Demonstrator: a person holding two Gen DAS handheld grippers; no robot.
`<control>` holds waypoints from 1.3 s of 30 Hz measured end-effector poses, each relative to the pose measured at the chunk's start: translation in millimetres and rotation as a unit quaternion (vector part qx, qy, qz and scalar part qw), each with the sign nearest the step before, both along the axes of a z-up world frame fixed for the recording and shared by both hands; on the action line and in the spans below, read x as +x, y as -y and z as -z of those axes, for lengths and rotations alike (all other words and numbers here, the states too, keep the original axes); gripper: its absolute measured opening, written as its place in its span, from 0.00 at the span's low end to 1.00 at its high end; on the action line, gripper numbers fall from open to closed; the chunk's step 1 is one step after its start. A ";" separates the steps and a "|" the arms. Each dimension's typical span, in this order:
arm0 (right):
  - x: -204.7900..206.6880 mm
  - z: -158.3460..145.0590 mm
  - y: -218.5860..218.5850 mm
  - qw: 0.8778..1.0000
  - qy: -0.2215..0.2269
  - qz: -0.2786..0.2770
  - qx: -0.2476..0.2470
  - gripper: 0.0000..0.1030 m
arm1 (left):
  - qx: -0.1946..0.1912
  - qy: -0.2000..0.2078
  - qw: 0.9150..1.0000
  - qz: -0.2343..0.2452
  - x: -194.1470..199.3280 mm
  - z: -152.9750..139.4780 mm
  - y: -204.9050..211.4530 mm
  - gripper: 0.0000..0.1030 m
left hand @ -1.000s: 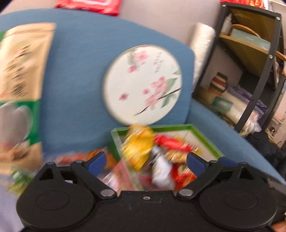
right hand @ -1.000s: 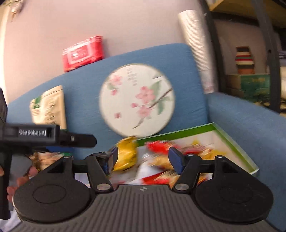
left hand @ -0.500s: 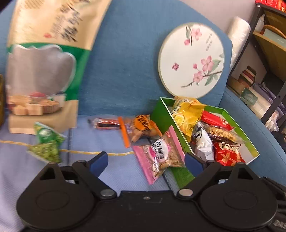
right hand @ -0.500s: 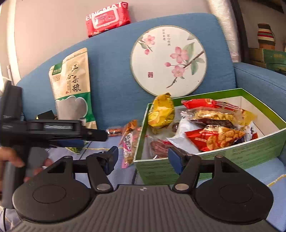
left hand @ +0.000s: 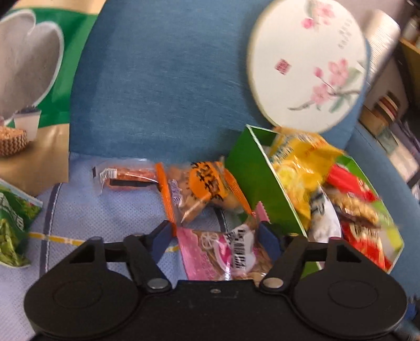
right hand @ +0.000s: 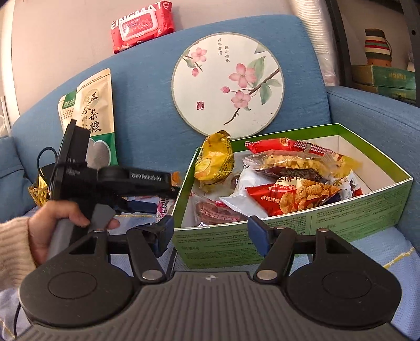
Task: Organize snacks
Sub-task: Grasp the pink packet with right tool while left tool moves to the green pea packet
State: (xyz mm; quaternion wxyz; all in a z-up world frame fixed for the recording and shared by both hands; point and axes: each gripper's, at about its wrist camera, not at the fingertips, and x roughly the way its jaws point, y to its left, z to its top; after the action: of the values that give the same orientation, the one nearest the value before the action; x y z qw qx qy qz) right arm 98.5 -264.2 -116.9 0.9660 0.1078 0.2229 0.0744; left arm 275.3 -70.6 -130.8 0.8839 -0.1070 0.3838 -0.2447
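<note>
Since half a second ago, the left gripper [left hand: 214, 236] has come in closer and lower over the pink snack packet [left hand: 225, 253], whose crinkled plastic now lies between its two blue-padded fingers, which stand apart and do not grip it. The packet leans against the outer wall of the green cardboard box [left hand: 252, 183] on a pale blue woven seat cover [left hand: 92, 209]. Just behind it lies an orange-printed clear wrapper [left hand: 204, 188] with a lumpy pastry inside, and beside that a flat clear sachet [left hand: 126, 175] holding a reddish strip. A green packet of peas [left hand: 13, 230] sits at the far left edge, well apart from the others.

From the right wrist view, the right gripper [right hand: 210, 233] hovers in front of the box's near wall [right hand: 288, 230], its fingers also spread wide with nothing between them. The box is rectangular, white inside, and filled with glossy packets: a puffy yellow one [right hand: 215, 162] leaning at the back left corner, red ones [right hand: 283, 196] and a white one [right hand: 244, 194]. A hand in a cream knitted sleeve [right hand: 60, 223] grips the left tool's handle. Against the blue fabric sofa back [right hand: 147, 91] lean a round, flat fan painted with pink blossoms [right hand: 228, 84] and a tall, matte beige and green pouch [right hand: 89, 110]. A red pack of wipes [right hand: 141, 23] rests on top of the sofa back.
</note>
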 end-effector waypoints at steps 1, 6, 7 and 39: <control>-0.5 -0.8 -0.4 1.000 -0.001 -0.001 0.001 1.00 | -0.001 -0.005 1.000 0.005 -4.7 -0.4 -2.4 0.54; -7.9 -7.2 -8.5 1.000 0.005 -0.014 0.001 1.00 | 0.011 -0.015 0.998 0.052 -42.4 -3.3 -22.6 0.36; -9.9 -8.5 -12.0 1.000 0.004 -0.019 0.000 1.00 | 0.009 -0.021 0.998 0.056 -50.1 -3.0 -28.3 0.36; 41.5 36.8 -125.9 0.987 -0.085 -0.137 -0.023 0.74 | 0.046 0.018 0.990 -0.130 -14.7 -20.1 -135.7 0.98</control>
State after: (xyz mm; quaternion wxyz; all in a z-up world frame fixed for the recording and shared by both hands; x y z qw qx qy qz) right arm 140.1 -138.3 -153.6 0.9265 0.0597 0.3186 0.1913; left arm 260.6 65.1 -110.6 0.9191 -0.1110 0.3612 -0.1116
